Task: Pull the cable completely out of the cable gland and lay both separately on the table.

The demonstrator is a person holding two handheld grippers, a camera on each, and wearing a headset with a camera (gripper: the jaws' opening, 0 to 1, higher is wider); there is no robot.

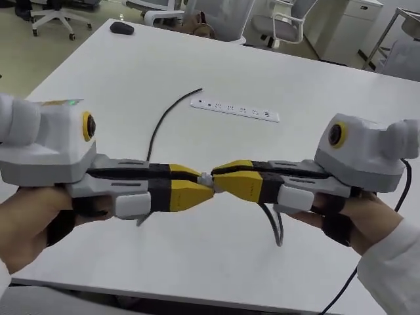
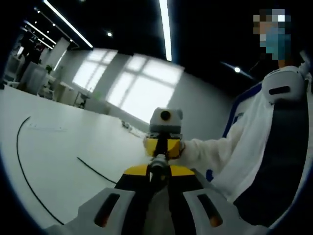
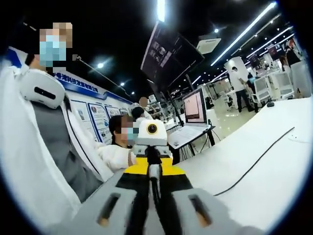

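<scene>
Nearer the person than the power strip (image 1: 235,109), above the table (image 1: 308,85), the left hand-held gripper (image 1: 201,182) and right hand-held gripper (image 1: 219,177) meet tip to tip. Both seem clamped on the grey cable gland (image 1: 207,178). The black cable (image 1: 161,125) trails toward the strip.

Open-plan workroom. A white table (image 1: 131,65) carries a white power strip (image 1: 235,109) and a dark computer mouse (image 1: 121,27). Office chairs (image 1: 56,13) stand on the pale floor (image 1: 26,59) beyond its far edge. Large bright windows (image 2: 142,90) occupy one wall, and linear ceiling lights (image 2: 165,29) run overhead. Elsewhere stand a monitor (image 3: 194,106) and wall posters (image 3: 95,115).
</scene>
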